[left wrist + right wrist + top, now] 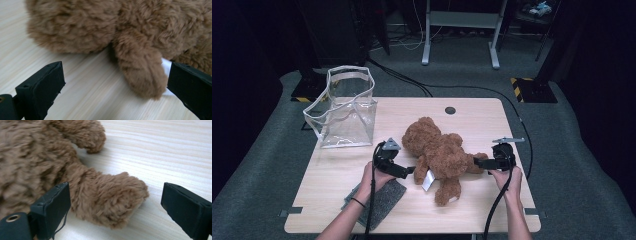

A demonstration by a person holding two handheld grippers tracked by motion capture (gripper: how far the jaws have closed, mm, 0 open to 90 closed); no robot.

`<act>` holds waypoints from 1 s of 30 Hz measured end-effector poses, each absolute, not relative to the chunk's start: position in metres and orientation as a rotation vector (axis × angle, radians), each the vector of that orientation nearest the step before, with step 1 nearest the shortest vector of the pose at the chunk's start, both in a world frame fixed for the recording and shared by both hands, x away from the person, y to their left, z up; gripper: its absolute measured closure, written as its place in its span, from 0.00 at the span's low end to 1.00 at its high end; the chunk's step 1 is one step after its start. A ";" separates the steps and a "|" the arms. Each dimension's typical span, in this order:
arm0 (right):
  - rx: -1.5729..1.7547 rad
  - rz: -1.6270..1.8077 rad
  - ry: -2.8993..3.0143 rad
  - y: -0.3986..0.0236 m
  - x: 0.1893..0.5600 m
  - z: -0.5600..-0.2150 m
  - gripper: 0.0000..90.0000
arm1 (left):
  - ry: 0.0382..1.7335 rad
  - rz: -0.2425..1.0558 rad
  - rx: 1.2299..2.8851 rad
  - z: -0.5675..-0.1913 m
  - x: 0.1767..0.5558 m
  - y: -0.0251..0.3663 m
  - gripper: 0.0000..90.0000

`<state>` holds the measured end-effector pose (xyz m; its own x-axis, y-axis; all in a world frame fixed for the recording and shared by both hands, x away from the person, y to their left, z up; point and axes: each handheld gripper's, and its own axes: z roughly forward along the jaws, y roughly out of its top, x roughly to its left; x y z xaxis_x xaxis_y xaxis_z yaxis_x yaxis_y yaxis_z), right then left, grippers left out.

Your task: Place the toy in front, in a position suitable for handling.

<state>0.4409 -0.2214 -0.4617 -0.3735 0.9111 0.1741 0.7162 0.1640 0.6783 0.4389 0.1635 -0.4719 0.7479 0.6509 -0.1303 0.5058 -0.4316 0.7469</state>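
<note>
Near edge of desk (472, 212): a grey cloth pad (379, 197) under the person's left forearm, well short of the work

Left tongs (408, 171) point rightward at the teddy bear (439, 150); jaws spread wide, holding nothing. In the left gripper view one brown plush limb (140, 72) hangs down between the open jaws, its tip nearer the right jaw, with the white tag (167, 67) just behind it. No contact that I can make out

Right tongs (478, 162) point leftward from the opposite side, also spread wide and empty. In the right gripper view a plush paw (112, 197) lies across the gap, close against the left jaw and apart from the right one

Bear lies mid-desk, long axis slanting from head at upper left to feet at lower right, so the two tongs flank it across the body. Both sit about equally near; judged next need is closing each on its limb

Farther back, left: a clear plastic tote bag (343, 107) stands upright and open, well apart from the bear
</note>
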 end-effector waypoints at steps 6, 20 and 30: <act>1.658 1.033 2.168 -0.222 0.448 -0.473 0.10 | 0.865 0.181 2.128 -0.477 0.448 0.142 0.10; 1.714 1.035 2.233 -0.218 0.453 -0.493 0.22 | 0.878 0.091 2.157 -0.494 0.457 0.120 0.52; 1.593 1.013 2.253 -0.211 0.451 -0.494 0.63 | 0.857 0.145 2.147 -0.497 0.454 0.119 0.85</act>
